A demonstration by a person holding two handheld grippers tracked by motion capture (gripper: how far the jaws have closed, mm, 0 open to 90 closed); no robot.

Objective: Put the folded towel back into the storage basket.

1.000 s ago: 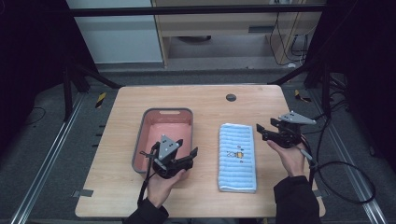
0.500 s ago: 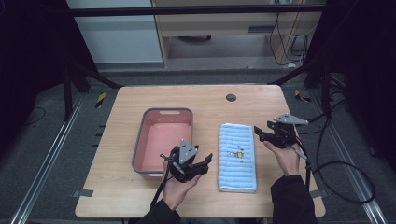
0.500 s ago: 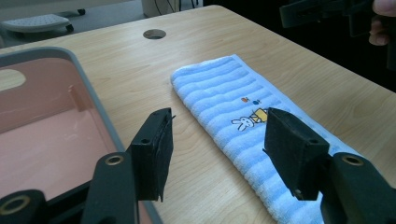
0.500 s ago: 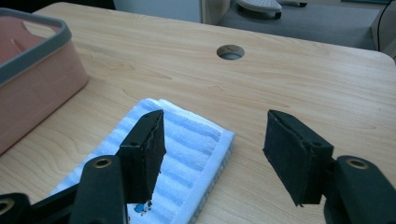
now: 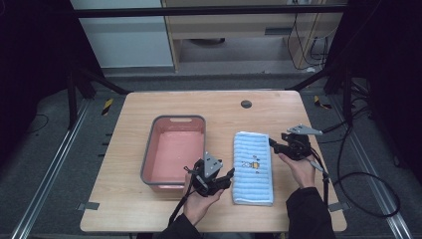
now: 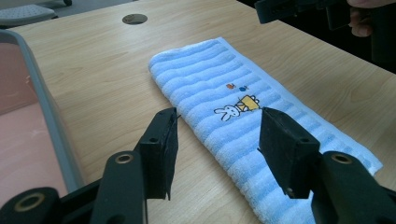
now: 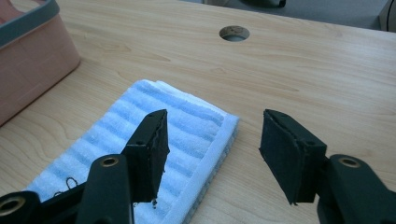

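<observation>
Both tongs lowered to towel [image 5: 253,167]; rabbit print [image 6: 228,112] close-up.

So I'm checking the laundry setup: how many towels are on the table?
1. The blue striped towel lies folded flat on the table, right of the pink bin, between the two hand-held grippers. The bin looks empty, though its near corner is hidden.

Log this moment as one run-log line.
left gripper: open, closing, at folded blue striped towel | right gripper: open, closing, over towel's far edge
</observation>
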